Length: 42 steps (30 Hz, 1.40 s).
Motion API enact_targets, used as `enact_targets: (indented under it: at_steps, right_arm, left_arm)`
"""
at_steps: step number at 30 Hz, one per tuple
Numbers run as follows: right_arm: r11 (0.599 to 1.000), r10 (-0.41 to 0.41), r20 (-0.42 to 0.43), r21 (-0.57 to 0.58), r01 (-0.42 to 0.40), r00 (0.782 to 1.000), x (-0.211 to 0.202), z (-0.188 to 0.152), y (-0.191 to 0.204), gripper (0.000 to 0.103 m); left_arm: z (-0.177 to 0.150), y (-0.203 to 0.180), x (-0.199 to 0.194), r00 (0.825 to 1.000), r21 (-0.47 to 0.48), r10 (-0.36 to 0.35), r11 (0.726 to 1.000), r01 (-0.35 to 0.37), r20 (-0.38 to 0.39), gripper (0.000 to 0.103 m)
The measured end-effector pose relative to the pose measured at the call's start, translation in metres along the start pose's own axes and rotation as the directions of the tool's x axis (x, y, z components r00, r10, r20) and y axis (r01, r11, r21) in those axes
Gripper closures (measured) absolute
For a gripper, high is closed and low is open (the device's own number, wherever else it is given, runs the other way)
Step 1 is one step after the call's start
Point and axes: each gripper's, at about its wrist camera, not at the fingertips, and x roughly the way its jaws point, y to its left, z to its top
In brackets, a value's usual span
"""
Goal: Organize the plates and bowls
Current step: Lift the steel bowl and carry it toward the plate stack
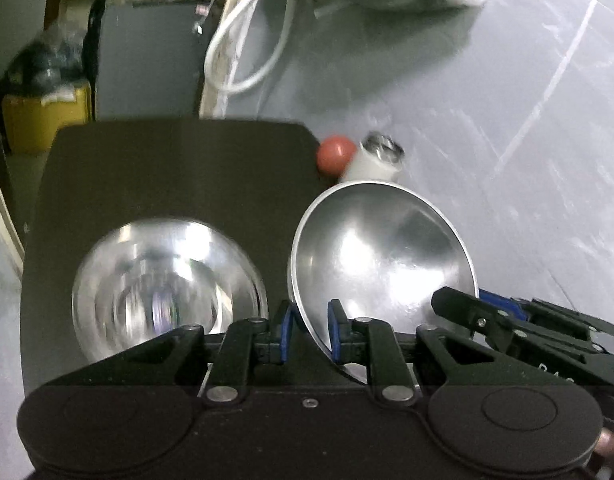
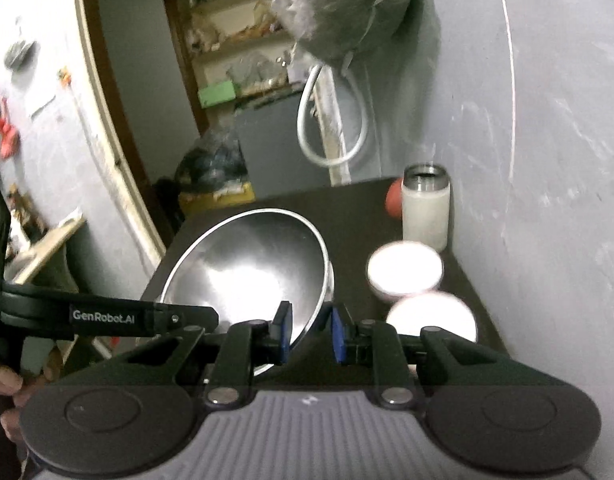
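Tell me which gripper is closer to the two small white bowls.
Right. The right gripper sits just left of the two white bowls, which lie beside its right finger. The left gripper is farther away, on the opposite side of the tilted steel bowl.

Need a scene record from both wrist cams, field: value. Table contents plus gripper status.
surface: dark table
main item: steel bowl, tilted
left gripper: bowl rim between fingers, contact unclear
right gripper: same bowl's rim between fingers, contact unclear
other bowls: second steel bowl; far white bowl; near white bowl
extras: white tumbler, upright; red ball beside it
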Motion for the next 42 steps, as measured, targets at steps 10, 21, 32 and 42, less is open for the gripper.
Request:
enact_targets:
  at_steps: [10,21,32,42]
  right_arm:
    - [0.995,0.077,-0.176,-0.053,-0.088,0.981,-0.035,-0.048,0.025,0.078]
    - [0.984,0.115,-0.33,-0.092,-0.153,0.937,-0.012,-0.061,0.048,0.077]
    - [0.982,0.125,-0.394,-0.085,-0.171,0.911,-0.002,-0.07,0.054,0.075]
    - [0.978,0.138,-0.405,-0.085,-0.188,0.904,0.0,-0.069,0.057,0.073]
  left_arm:
    - [-0.058,0.023,-0.032,0.984,-0.058,-0.035,0.998,0.025,-0.175,0.084]
    - [-0.072,0.045,-0.023,0.956,-0.109,0.025,0.992,-0.06,-0.292,0.084]
    - [-0.079,0.051,-0.022,0.937,-0.113,0.049,0.989,-0.094,-0.345,0.082]
    - [-0.08,0.051,-0.025,0.934,-0.116,0.066,0.987,-0.114,-0.351,0.081]
